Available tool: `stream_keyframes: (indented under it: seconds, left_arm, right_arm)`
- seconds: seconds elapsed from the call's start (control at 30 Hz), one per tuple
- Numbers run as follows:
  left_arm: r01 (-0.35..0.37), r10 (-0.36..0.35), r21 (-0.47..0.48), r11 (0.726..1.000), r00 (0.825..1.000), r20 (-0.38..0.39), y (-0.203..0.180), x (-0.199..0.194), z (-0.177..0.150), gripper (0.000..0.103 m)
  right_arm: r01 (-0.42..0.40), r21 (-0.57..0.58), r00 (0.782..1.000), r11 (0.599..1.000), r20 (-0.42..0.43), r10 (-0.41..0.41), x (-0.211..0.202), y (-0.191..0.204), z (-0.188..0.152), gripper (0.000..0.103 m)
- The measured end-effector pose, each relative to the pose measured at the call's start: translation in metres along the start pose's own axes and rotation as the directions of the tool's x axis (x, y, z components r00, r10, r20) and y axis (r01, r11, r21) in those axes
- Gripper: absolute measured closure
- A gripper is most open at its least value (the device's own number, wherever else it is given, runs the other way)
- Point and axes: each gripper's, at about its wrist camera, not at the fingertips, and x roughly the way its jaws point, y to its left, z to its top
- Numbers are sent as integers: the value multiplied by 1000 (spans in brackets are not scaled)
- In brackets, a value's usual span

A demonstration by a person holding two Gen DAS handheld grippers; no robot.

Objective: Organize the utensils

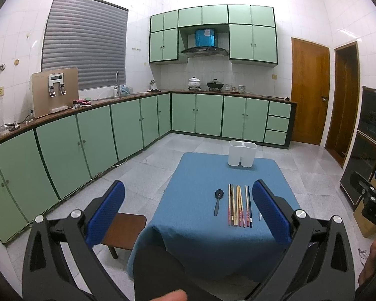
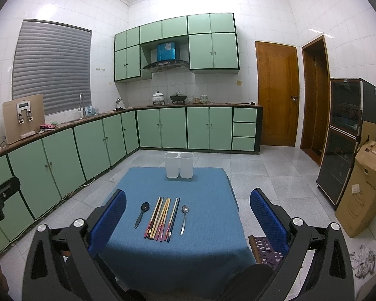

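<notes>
**A:** Where were your grippers?

**B:** You held both above the near edge of the table (image 2: 208, 245), which was draped in a blue cloth. Your left gripper (image 1: 188, 213) had its jaws spread wide with nothing between them, and your right gripper (image 2: 188, 215) was the same, wide apart and holding nothing.

**A:** And the utensils?

**B:** They lay in a row on the cloth, in front of you. The black spoon (image 2: 141, 213) was at the left end, then the bundle of chopsticks (image 2: 162, 218) side by side, handles toward you, then the metal spoon (image 2: 184, 218) at the right end. In your left wrist view the blue pad of the right finger (image 1: 272, 212) hid most of the metal spoon; only a sliver of its handle showed.

**A:** The holder?

**B:** The white two-compartment utensil holder (image 2: 179, 165) stood upright at the far edge of the table, well apart from the row. You were touching none of it. A brown stool (image 1: 124, 230) stood just beside the table on your left.
</notes>
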Motion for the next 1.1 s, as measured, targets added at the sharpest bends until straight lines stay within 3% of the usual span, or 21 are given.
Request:
stream_keyframes:
  seconds: [0.23, 0.3, 0.37, 0.4, 0.5, 0.67, 0.87, 1.1]
  left_arm:
    - [-1, 2, 49, 999, 1000, -13, -4, 45, -18, 5]
    - [53, -50, 39, 998, 997, -55, -2, 70, -27, 5]
    - [146, -148, -26, 989, 980, -129, 5, 100, -37, 5]
    - [147, -153, -46, 988, 975, -162, 6, 116, -42, 5]
    - [113, -113, -12, 994, 970, -214, 2, 155, -54, 5]
    - [138, -134, -10, 990, 945, -297, 0, 217, -73, 5]
    - [193, -169, 34, 981, 922, -349, -16, 284, -97, 5]
    - [219, -178, 52, 974, 892, -416, -27, 344, -128, 5]
  right_arm:
    - [21, -9, 998, 1000, -63, -22, 46, -6, -23, 6]
    - [22, 4, 995, 1000, -102, -21, 70, -10, -34, 6]
    - [20, 14, 991, 1000, -130, -18, 89, -13, -43, 6]
    - [10, 20, 988, 1000, -154, -7, 105, -14, -51, 6]
    - [-9, 12, 976, 1000, -216, 12, 143, -11, -69, 19]
    - [-70, 26, 936, 997, -345, 75, 215, -5, -105, 44]
    - [-96, 66, 907, 993, -404, 114, 283, -2, -153, 64]
    - [-104, 87, 889, 991, -439, 131, 336, 6, -191, 74]
